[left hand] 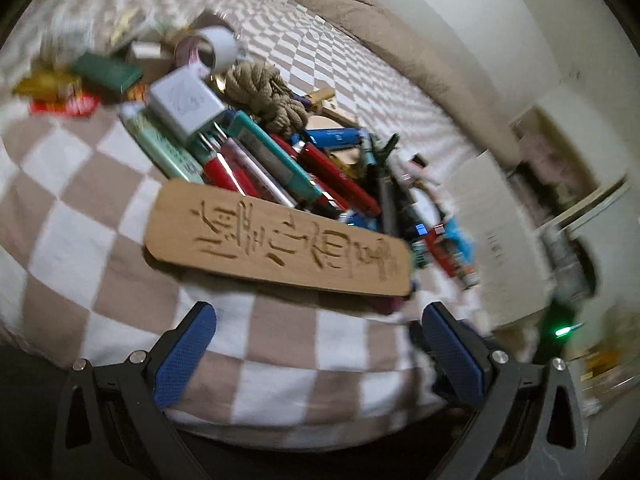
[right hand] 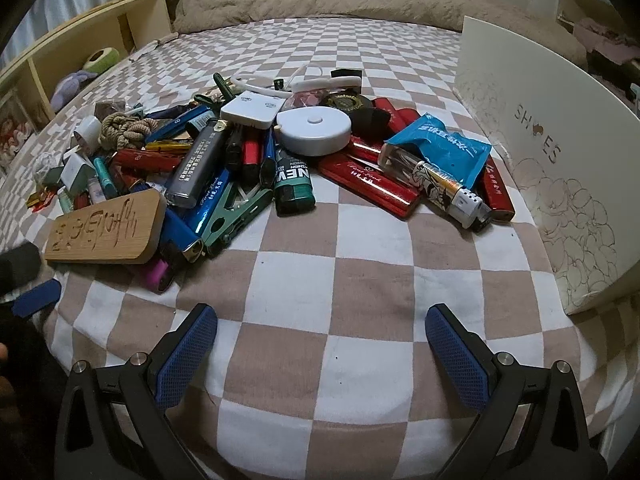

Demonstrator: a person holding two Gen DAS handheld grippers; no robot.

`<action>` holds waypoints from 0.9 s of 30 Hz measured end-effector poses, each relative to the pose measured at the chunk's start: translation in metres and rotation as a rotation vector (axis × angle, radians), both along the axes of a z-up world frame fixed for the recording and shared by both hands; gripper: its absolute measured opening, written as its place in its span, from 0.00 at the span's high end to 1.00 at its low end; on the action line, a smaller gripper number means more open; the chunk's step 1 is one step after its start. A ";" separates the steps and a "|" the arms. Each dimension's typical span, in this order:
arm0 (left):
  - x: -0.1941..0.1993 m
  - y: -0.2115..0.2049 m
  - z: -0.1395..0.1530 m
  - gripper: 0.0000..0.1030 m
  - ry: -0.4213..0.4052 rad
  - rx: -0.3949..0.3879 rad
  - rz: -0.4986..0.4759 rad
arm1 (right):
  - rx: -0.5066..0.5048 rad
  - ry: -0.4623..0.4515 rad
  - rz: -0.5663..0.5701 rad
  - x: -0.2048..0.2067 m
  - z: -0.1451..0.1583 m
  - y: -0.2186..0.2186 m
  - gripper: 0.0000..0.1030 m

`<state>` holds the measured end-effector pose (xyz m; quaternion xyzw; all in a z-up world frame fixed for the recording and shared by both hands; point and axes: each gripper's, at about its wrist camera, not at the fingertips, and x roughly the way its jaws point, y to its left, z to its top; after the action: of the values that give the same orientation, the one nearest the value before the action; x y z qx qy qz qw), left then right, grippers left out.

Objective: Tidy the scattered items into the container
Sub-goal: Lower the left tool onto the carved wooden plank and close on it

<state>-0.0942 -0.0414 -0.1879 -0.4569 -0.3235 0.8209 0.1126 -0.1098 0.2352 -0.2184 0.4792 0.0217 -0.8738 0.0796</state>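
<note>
Both tongs, left and right, are gaping wide, empty; the wooden plaque is lying just ahead of the left.

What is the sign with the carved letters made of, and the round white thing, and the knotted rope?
The carved sign looks like wood: tan, matte, with faint grain and letters cut into it. The round white thing seems to be smooth plastic, with an even colour and a soft sheen. The knotted rope looks like twisted beige fibre, maybe cotton or jute; its rough strands show, but the exact kind is unclear.

Both wrist views look low across the bed, sharing the wooden plaque.
</note>
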 end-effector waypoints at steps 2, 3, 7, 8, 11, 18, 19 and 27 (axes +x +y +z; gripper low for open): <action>-0.003 -0.006 -0.003 0.00 -0.008 0.069 0.035 | 0.000 0.000 0.000 0.000 0.000 0.000 0.00; -0.004 -0.011 -0.006 0.00 -0.006 0.112 0.058 | 0.000 0.000 0.000 0.000 0.000 0.000 0.00; -0.010 -0.021 -0.011 0.00 0.012 0.216 0.144 | 0.001 0.001 0.002 -0.001 0.000 -0.001 0.00; -0.011 -0.021 -0.010 0.00 0.015 0.223 0.161 | 0.002 0.001 0.002 -0.001 -0.001 0.000 0.00; -0.012 -0.021 -0.010 0.01 0.028 0.230 0.222 | 0.003 0.002 0.003 -0.001 -0.001 0.000 0.00; -0.015 -0.021 -0.008 0.05 0.074 0.251 0.359 | 0.011 -0.007 0.003 -0.003 -0.003 0.000 0.00; -0.015 -0.022 -0.009 0.12 0.077 0.259 0.363 | 0.009 -0.008 0.002 -0.003 -0.003 0.001 0.00; -0.018 -0.029 -0.021 0.47 0.064 0.322 0.342 | 0.016 0.012 -0.005 -0.004 -0.003 -0.001 0.00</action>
<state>-0.1120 -0.0707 -0.2084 -0.3453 -0.5192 0.7800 0.0535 -0.1137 0.2343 -0.2215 0.4748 0.0278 -0.8766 0.0734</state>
